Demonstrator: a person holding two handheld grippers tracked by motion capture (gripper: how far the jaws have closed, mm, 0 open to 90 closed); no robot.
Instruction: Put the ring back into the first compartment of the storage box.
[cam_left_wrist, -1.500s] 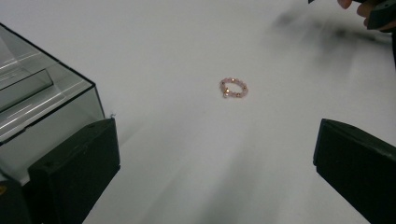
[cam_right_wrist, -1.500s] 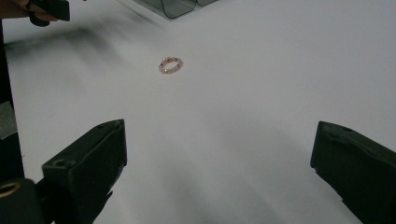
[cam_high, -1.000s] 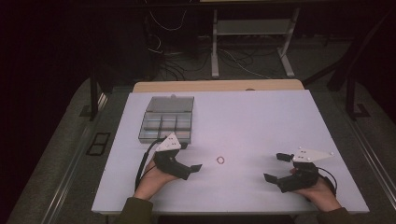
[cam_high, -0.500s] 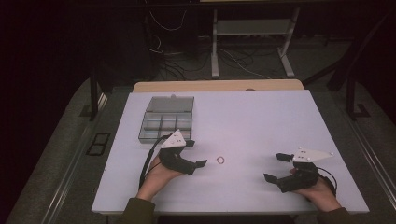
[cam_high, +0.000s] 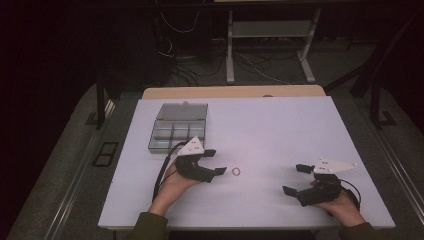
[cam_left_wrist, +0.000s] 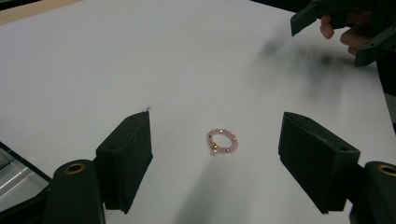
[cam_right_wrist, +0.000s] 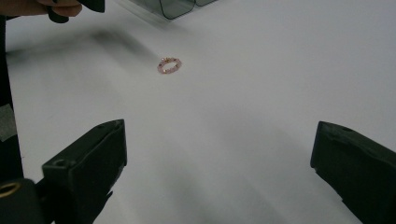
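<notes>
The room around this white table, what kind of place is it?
Probably a lab or recording workspace: a bare white table lit in a dark room, loose cables on the floor behind, and a person holding the left gripper and right gripper.

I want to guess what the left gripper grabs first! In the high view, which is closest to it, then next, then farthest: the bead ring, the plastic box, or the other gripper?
1. Bead ring, just off the left gripper, toward the table's middle.
2. Plastic compartment box, behind it, toward the table's far side.
3. Right gripper, across the table at the right.
</notes>
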